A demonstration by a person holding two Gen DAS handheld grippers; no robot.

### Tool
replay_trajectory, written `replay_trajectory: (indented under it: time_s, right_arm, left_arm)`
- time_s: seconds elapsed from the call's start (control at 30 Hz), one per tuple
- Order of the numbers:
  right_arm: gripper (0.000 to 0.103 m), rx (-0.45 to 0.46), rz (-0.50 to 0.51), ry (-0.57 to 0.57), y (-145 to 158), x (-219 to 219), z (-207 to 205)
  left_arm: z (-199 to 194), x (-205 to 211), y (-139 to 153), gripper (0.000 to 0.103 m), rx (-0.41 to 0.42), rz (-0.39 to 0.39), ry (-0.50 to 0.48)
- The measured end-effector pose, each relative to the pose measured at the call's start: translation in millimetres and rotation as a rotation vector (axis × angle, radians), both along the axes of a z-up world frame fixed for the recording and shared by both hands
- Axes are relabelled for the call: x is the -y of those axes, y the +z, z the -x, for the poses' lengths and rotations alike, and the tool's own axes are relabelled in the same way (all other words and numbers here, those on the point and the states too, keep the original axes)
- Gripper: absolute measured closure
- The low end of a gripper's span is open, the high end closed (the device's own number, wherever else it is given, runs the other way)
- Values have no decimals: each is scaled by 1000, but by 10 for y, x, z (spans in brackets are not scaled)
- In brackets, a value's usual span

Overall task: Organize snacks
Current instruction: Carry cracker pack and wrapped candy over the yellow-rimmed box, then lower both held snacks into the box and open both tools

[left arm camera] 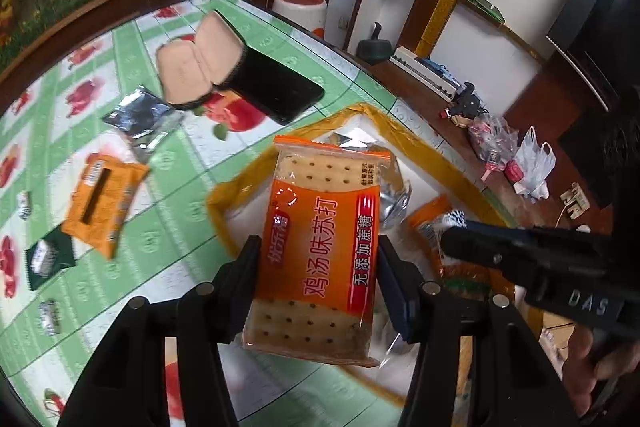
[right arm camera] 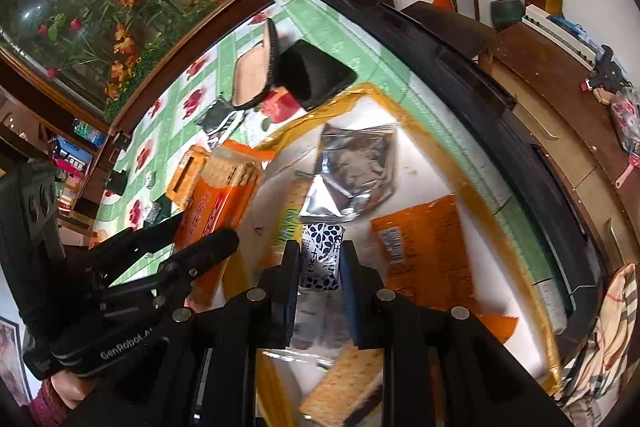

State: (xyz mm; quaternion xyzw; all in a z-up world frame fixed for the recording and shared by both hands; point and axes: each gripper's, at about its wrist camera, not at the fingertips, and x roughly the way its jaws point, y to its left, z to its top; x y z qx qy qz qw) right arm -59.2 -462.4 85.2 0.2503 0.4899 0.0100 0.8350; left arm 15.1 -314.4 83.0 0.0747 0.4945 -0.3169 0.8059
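Left gripper (left arm camera: 318, 267) clamped cracker pack (left arm camera: 320, 251) over tray (left arm camera: 224, 199); right gripper (right arm camera: 320, 263) clamped small packet (right arm camera: 322, 255). Risk judged: grippers collide, crackers crushed.

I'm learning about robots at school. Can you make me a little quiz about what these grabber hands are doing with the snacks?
1. True or false: the left gripper is empty.
2. What does the right gripper pinch? A) a blue-patterned white packet B) a bottle C) a phone
3. Fill in: the silver pouch lies inside the white ____ with the yellow rim.

Key
1. False: it holds the orange cracker pack.
2. A, the small packet.
3. Box.
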Motion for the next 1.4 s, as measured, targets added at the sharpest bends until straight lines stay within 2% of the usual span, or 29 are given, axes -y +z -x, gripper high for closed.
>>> replay_trajectory:
  time_s: [0.13,0.4,0.87,1.2,1.4]
  right_arm:
    - [82,-15,6,-22,-56,141,-1]
    - [82,-46,10,-24,-174,276,-48]
    - [81,-83,17,-4,-337,335,-163]
    - [81,-97,31,-17,-321,317,-167]
    - [66,-86,37,-39,-242,301,-82]
  left_arm:
    - [-70,135,-109,48,-41,9,14]
    - [-133,261,-211,50,-53,15,35]
    - [-103,346,-233,50,-20,10,30]
    - [-59,357,-166,50,0,21,1]
    - [22,368,-93,48,16,24,-25]
